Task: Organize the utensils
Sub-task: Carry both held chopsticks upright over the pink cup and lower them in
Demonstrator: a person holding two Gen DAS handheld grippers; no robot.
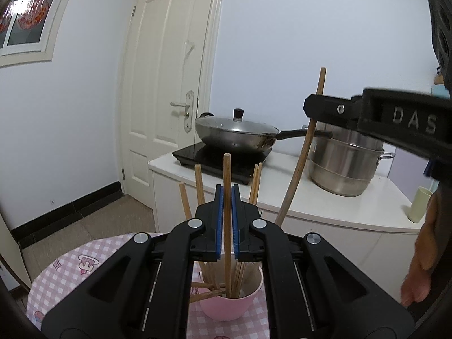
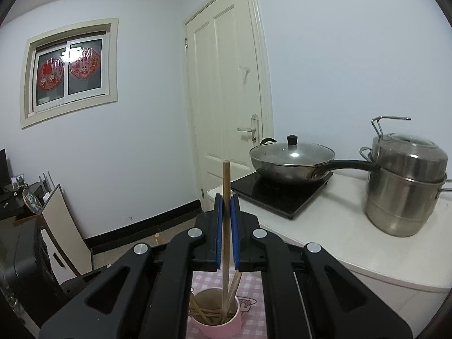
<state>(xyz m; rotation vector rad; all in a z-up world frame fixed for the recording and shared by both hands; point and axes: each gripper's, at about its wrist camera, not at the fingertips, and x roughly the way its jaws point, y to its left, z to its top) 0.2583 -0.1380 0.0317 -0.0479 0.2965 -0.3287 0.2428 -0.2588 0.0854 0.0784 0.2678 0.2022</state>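
Counter (image 1: 325, 197), white and curved, stands behind the round pink plastic cup (image 1: 228, 308) on the pink checked cloth (image 1: 62, 271). Above that cup, the left hand-held gripper (image 1: 227, 195) pinches one upright wooden chopstick (image 1: 226, 186), and the right hand-held gripper (image 2: 226, 206) pinches another chopstick (image 2: 226, 186). Both sticks' lower ends are inside the cup among others. They look light, stiff and slim; a mid-shaft hold probably limits swinging.

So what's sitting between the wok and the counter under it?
A black induction hob: the lidded wok rests on it, and the hob lies on the white counter. Both wrist views show it, most clearly the right one.
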